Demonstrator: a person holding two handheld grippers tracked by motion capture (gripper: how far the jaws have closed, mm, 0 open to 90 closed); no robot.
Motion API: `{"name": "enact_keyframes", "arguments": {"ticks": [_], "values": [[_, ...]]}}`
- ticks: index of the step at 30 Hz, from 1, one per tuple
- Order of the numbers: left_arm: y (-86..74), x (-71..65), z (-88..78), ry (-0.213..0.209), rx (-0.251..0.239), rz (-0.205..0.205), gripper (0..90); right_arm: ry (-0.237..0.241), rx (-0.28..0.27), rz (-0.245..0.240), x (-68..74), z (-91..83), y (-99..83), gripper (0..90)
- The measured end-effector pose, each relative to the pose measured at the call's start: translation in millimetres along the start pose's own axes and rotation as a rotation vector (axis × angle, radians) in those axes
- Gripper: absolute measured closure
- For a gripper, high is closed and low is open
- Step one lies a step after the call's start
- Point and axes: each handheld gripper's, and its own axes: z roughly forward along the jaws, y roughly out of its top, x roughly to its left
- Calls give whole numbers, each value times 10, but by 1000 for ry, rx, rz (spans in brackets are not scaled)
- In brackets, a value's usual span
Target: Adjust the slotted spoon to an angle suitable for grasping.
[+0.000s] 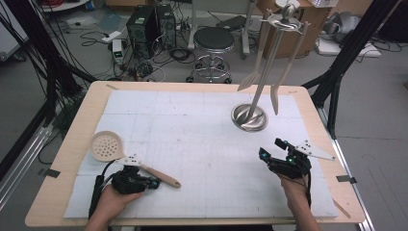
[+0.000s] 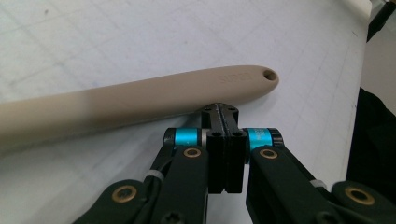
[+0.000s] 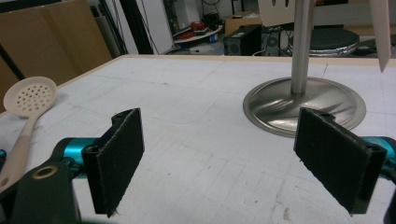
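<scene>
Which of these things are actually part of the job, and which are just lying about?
In the job:
- skimmer spoon, beside the shut left claw
- utensil stand, with a slotted turner and another utensil hanging on it
- open right claw

Lying about:
- round stool
- computer towers
- floor cables

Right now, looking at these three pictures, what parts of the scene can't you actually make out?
- Left gripper, left gripper view: jaws shut beside the beige perforated plastic skimmer spoon; touching or apart, cannot tell. The left edge crops its bowl.
- Embossed lettering near the handle's hanging hole: too small.
- Steel utensil stand, right gripper view: top cut off.
- High view: black housing hides the left gripper's jaws.
</scene>
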Motion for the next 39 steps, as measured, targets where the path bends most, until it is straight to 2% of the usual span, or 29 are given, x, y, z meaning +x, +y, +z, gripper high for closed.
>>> {"name": "enact_keyframes", "arguments": {"ticks": [5,11,15,18,22,24,28,35,39], "values": [[118,26,129,-6,0,-31,898,7,5,-3,21,11,-1,154],[289,86,282,64,-43,-68,899,5,2,-2,12,1,-1,155],[397,144,377,76,-57,-99,899,3,1,4,-3,-13,-1,155],[456,178,428,83,-63,-105,899,0,-2,5,-16,-14,-2,155],[552,225,510,126,-91,-128,900,0,7,1,-13,15,-9,155],[571,241,524,131,-101,-140,900,3,11,2,-3,23,-10,155],[530,193,452,139,-93,-115,900,5,4,0,0,14,-9,154],[297,215,88,96,-171,-160,899,4,4,6,6,-6,-15,154],[199,203,-197,118,-221,-167,899,5,4,13,4,-8,-12,154]]}}
